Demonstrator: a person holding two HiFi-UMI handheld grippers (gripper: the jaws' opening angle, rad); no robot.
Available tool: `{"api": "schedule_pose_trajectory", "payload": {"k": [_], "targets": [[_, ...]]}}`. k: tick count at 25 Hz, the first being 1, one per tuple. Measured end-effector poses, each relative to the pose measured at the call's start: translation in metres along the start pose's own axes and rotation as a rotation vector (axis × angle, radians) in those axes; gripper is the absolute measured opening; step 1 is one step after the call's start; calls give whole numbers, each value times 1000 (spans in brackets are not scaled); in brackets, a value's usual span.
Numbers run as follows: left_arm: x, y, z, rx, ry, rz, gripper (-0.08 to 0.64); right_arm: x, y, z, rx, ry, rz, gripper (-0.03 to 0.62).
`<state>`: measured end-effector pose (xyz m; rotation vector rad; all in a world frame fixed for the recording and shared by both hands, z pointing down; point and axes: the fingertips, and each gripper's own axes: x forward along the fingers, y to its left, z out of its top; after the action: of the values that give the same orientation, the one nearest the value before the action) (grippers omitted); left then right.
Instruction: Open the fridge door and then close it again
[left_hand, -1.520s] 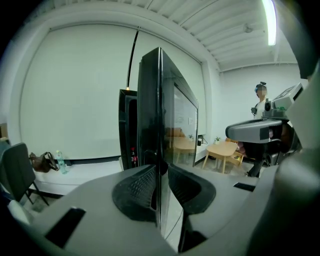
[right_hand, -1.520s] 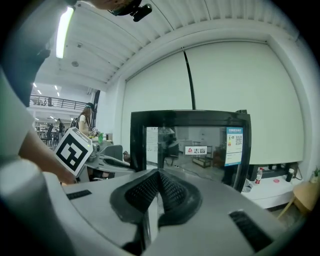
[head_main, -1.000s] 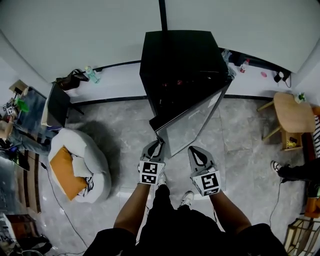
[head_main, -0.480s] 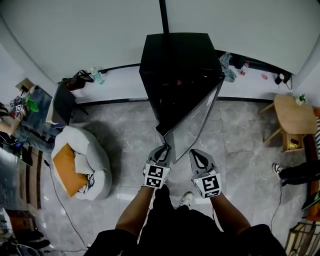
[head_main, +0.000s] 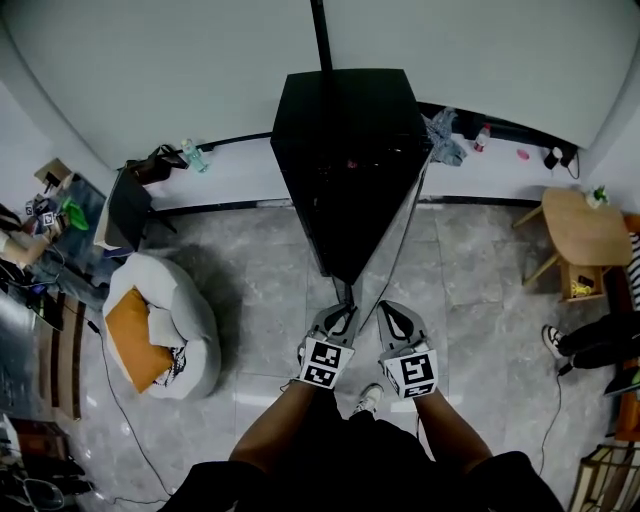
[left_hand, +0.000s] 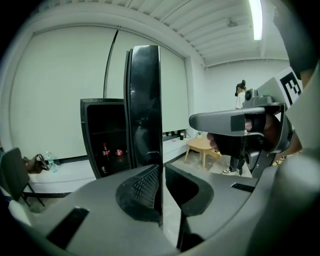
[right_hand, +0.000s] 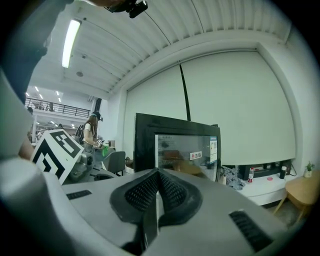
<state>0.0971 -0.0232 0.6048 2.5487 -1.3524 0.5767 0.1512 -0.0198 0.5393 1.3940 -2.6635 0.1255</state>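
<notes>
By the fridge, upright door jutting outward, left tool tightening on its edge, right tool closed.

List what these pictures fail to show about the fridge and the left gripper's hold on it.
- Left gripper view: the edge of the fridge door stands between the jaws of the left gripper, which have just been closing. Whether they clamp it is unclear, because the edge itself hides the contact.
- Head view: the inside of the fridge is too dark to make out.
- Right gripper view: the door's sticker is too small to read.
</notes>
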Motion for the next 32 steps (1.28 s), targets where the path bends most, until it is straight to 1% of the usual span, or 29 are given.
{"api": "schedule_pose_trajectory", "payload": {"k": [4,8,10,11,16,23,28,32], "targets": [[3,-24,3,22,9,-47,57,-12,-7,1,7,-8,-22,9],[2,-42,3,69,7,-99,41,-25,-13,0,8,-11,-45,9],[-5,-47,1,98,8,-110,36,-32,-13,-1,7,-12,-53,9],[-9,-47,0,101,6,-109,30,-36,-14,-1,6,-10,-56,9],[-25,-36,8,54,-24,-64,21,-46,-22,-5,-4,2,-64,9],[-42,-3,30,-1,-91,38,21,-44,-22,-2,-29,3,-38,9],[-54,16,35,-21,-106,74,21,-33,-15,5,-40,0,-19,9],[-53,28,36,-31,-109,91,21,-23,-12,9,-43,-7,-4,9]]}}
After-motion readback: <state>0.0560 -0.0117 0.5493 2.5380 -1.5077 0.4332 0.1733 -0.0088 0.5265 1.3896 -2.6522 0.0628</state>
